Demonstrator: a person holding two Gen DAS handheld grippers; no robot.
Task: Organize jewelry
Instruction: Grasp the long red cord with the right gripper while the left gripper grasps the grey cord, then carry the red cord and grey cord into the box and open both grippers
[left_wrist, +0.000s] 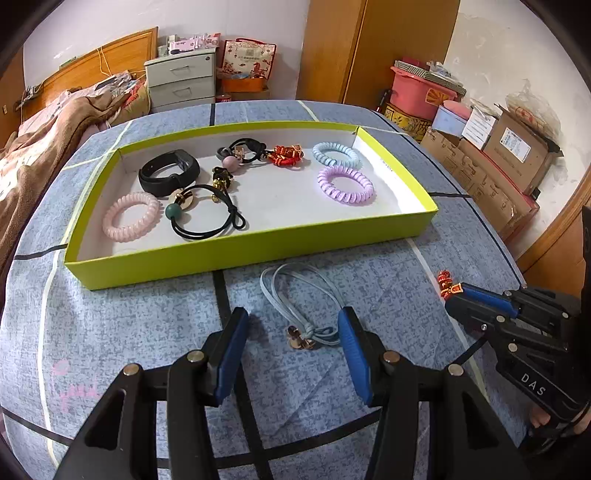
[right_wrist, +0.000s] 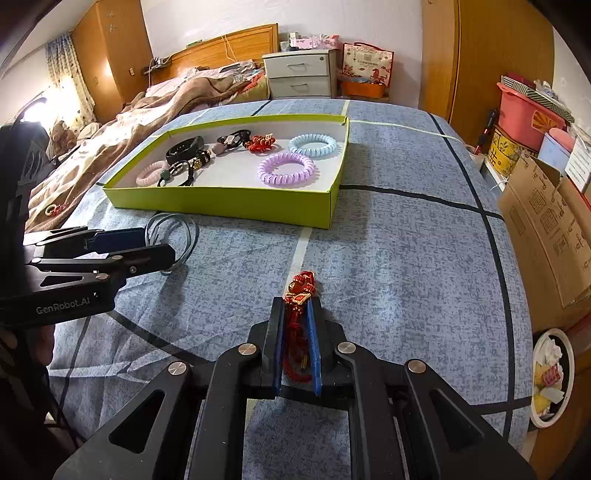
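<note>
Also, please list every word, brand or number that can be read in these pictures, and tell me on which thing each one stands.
"DAS": white letters on the black body of the right tongs, seen from the left wrist.
"GenRobot.AI": grey letters on the black body of the left tongs, seen from the right wrist.
Too small or blurred to read: white labels on the brown cardboard boxes; print on the red-patterned paper gift bag.

A bed with a brown blanket (right_wrist: 155, 110) is seen behind the blue patterned cloth (right_wrist: 406, 258). A grey drawer unit (left_wrist: 181, 79) is placed beside a red gift bag (left_wrist: 248, 59). Cardboard boxes (left_wrist: 495, 177) and a pink tub (left_wrist: 419, 92) are stacked along the wall.
</note>
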